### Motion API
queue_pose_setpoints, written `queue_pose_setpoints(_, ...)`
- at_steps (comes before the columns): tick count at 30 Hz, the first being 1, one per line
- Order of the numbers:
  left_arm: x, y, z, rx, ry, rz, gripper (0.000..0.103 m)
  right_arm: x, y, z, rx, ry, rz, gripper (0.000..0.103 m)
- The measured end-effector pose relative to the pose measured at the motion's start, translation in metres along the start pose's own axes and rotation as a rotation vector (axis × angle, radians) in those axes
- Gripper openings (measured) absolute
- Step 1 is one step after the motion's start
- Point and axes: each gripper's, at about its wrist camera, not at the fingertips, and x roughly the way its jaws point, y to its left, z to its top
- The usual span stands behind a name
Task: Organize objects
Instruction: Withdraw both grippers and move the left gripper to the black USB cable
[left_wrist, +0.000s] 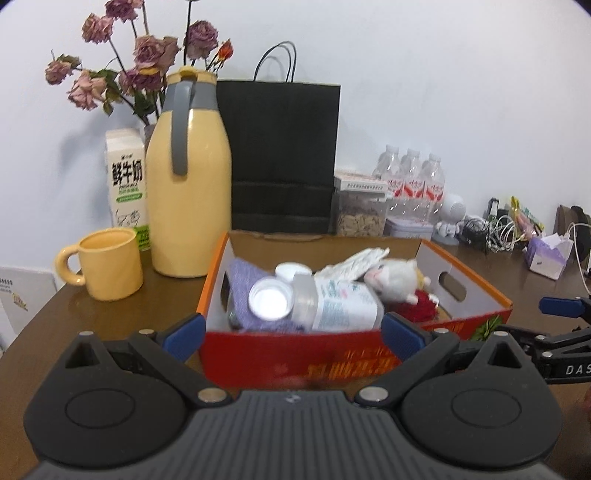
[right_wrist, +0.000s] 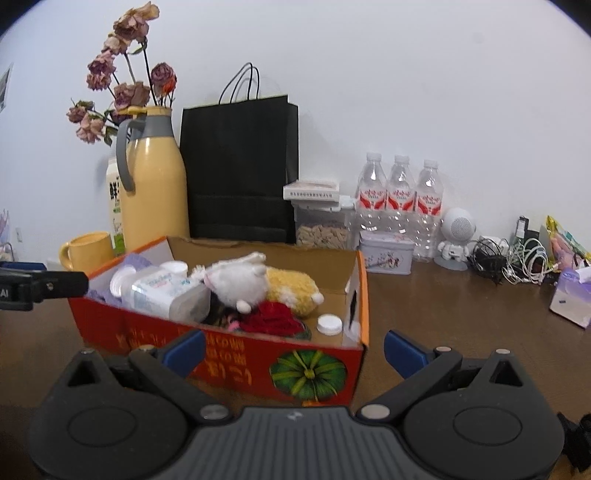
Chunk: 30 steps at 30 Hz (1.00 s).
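A red and orange cardboard box stands on the brown table. Lying in it are a clear bottle with a white lid, a purple cloth, a white plush toy, a yellow plush, something red and a small white cap. My left gripper is open, level with the box's near wall, nothing between its fingers. My right gripper is open before the box's pumpkin-printed corner, also holding nothing. Each gripper shows at the edge of the other's view.
Behind the box stand a yellow jug, a yellow mug, a milk carton, dried roses and a black paper bag. To the right are water bottles, a snack container, a tin, cables and a tissue pack.
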Motion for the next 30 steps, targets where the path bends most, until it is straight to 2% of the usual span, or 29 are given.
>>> queue_pose_setpoints(8,-0.003,0.008,-0.024,-0.008,0.081,0.03,0.103,-0.004,-0.01,-0.025,-0.015,0.095,-0.032,0.103)
queue_pose_setpoints(15,0.001,0.012,-0.037,-0.015,0.126,0.052,0.103,0.013,-0.012,-0.034,-0.002,0.168,-0.067,0.101)
queue_pose_setpoints(19,0.002,0.014,-0.039,-0.021,0.138,0.054,0.103,0.031,-0.011,-0.034,0.034,0.206,-0.08,0.09)
queue_pose_setpoints(23,0.004,0.015,-0.04,-0.024,0.149,0.055,0.103,0.047,-0.011,-0.031,0.071,0.227,-0.119,0.073)
queue_pose_setpoints(27,0.005,0.015,-0.041,-0.026,0.16,0.053,0.103,0.056,-0.014,-0.03,0.112,0.24,-0.121,0.064)
queue_pose_setpoints(29,0.004,0.016,-0.041,-0.029,0.157,0.051,0.103,0.058,-0.013,-0.03,0.117,0.24,-0.117,0.051)
queue_pose_setpoints(30,0.004,0.016,-0.041,-0.031,0.156,0.052,0.103,0.058,-0.012,-0.03,0.115,0.241,-0.118,0.049)
